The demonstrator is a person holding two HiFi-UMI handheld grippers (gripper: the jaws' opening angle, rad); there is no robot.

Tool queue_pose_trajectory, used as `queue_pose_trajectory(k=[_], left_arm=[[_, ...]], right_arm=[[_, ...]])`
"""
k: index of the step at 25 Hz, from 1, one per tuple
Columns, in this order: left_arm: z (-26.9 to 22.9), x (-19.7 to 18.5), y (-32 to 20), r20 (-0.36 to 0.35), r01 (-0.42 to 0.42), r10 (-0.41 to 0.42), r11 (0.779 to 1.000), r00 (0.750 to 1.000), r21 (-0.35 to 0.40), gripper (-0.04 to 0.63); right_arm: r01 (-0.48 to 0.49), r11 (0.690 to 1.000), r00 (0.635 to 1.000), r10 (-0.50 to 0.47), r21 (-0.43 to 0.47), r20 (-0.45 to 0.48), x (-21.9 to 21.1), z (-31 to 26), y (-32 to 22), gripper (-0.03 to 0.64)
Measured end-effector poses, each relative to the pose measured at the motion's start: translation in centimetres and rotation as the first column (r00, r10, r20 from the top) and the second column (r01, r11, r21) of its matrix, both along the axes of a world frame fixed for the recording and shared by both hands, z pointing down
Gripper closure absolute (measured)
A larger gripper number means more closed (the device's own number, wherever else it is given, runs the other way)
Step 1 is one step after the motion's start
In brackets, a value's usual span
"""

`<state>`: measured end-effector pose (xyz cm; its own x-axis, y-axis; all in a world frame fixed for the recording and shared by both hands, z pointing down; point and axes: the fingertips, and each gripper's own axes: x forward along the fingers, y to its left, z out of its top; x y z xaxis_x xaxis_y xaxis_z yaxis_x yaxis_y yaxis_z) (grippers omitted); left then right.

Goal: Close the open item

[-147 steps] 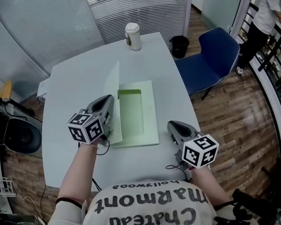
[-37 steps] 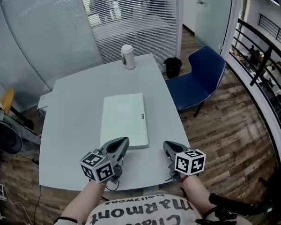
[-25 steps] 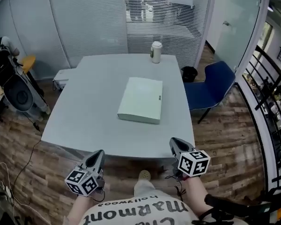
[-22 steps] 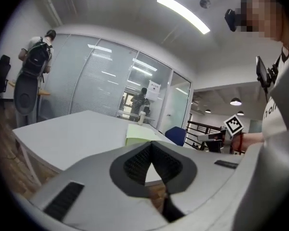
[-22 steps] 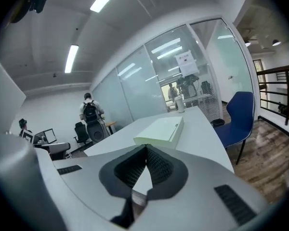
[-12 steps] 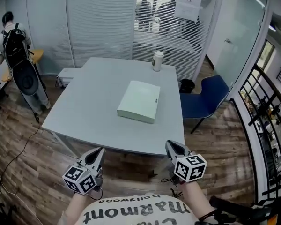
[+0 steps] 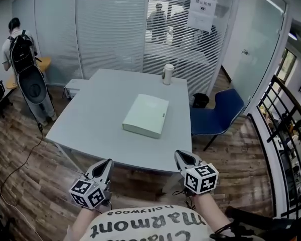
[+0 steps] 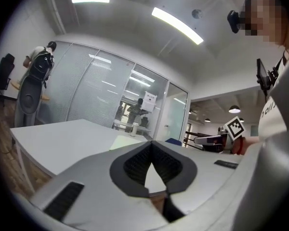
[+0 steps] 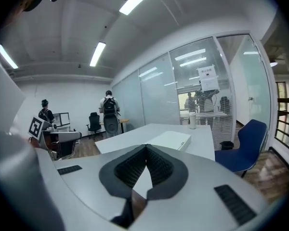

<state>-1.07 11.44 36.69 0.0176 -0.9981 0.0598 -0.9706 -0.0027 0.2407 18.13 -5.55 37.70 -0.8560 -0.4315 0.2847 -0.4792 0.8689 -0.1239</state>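
The box (image 7: 145,115) lies flat and shut near the middle of the table (image 7: 90,129), its lid down flush, well apart from both grippers. A cup (image 7: 167,74) stands at the far edge, and a chair (image 7: 215,117) sits to the right. The left gripper (image 7: 106,162) and the right gripper (image 7: 180,155) hang low by the person's body, off the table. Each has its jaws brought together at the tips with nothing between them. The closing looks done. The box seems light, stiff and smooth, likely card, so it could slide under a push. Its lid is best taken at the free long edge, by the small dark tab
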Motion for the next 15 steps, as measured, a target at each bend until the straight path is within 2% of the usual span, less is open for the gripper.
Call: queue_pose_trajectory(k=[15], left_arm=[[0.9, -0.5, 1.4, 0.017, 0.009, -0.009, 0.999, 1.0, -0.044, 0.594]], right_arm=[[-0.013, 0.999, 1.0, 0.013, -0.046, 0.009, -0.9, 1.5, 0.3, 0.615]])
